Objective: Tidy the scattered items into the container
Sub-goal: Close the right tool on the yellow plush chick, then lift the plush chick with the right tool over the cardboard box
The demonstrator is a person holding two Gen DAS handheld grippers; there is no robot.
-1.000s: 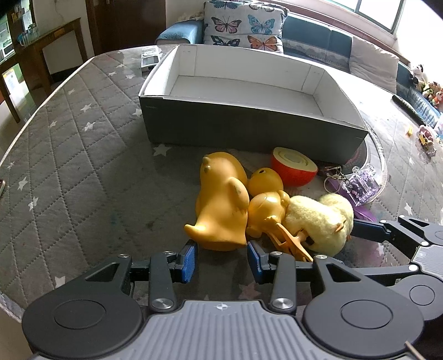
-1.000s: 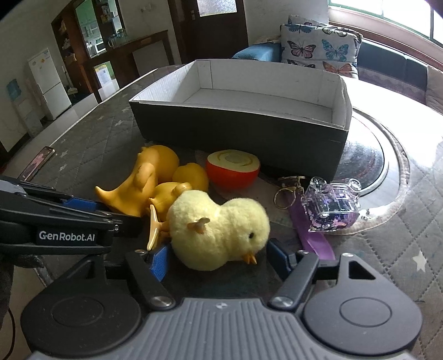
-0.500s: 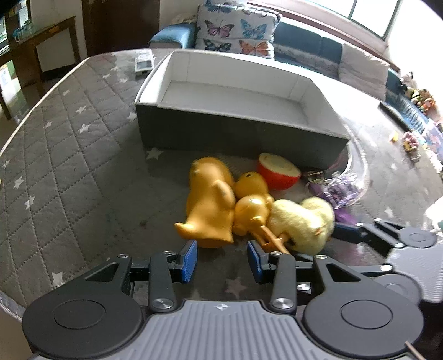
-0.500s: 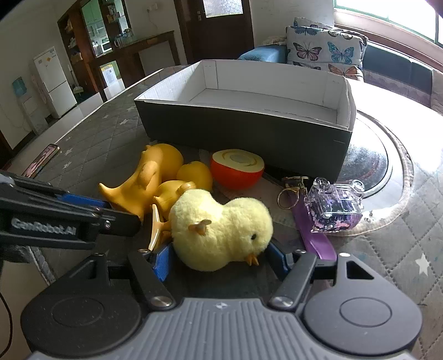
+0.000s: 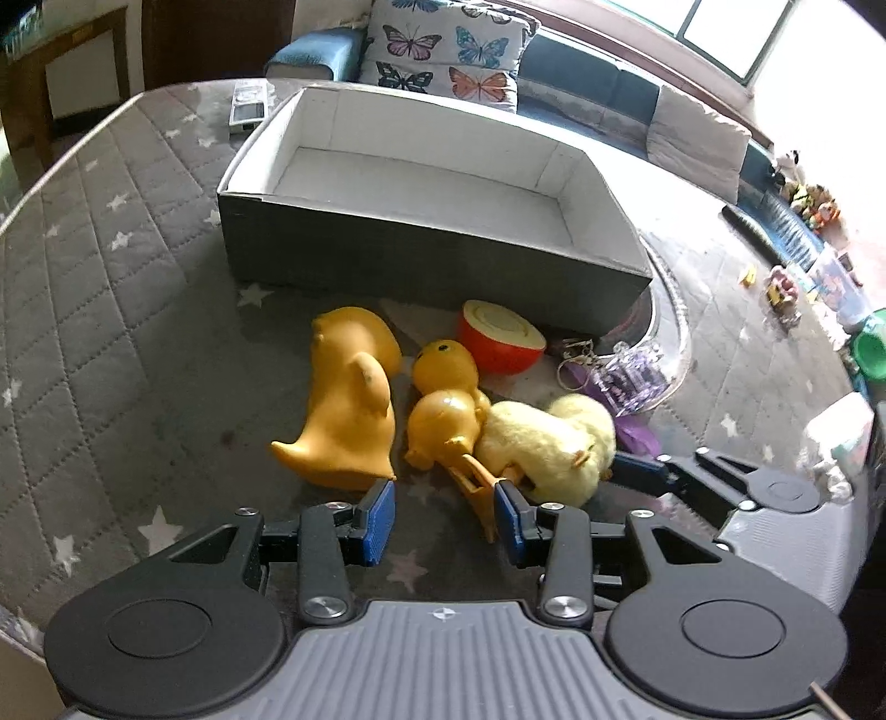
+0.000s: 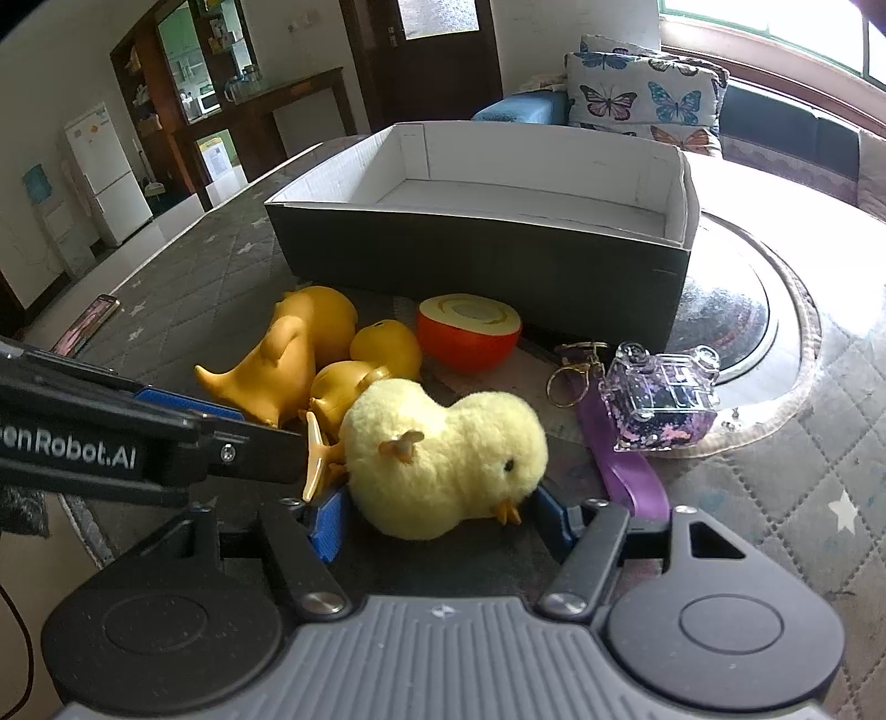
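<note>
Yellow plush chick (image 6: 443,459) lies low in the frame's centre between the spread right gripper (image 6: 437,512), not yet pinched; next, I judge, squeeze and lift it into the empty box (image 6: 487,260) behind, while the left gripper (image 5: 443,512) waits spread.

Container (image 5: 421,260): dark grey outside, white inside. Cloth (image 5: 111,332) at frame left: grey quilted, white stars. Big rubber duck (image 5: 346,410) at centre: orange-yellow. Two small ducks (image 5: 443,393): same orange-yellow, orange feet. Plush chick (image 6: 443,459): pale yellow, orange beak, black eye. Half fruit (image 6: 469,332): red-orange skin, cream cut face with yellow rings. Keychain box (image 6: 662,401): clear, purple glitter, purple strap. Pillow (image 5: 443,50) at top: white, butterflies in pink, blue, orange. Gripper pads (image 5: 379,512): blue on black fingers.
</note>
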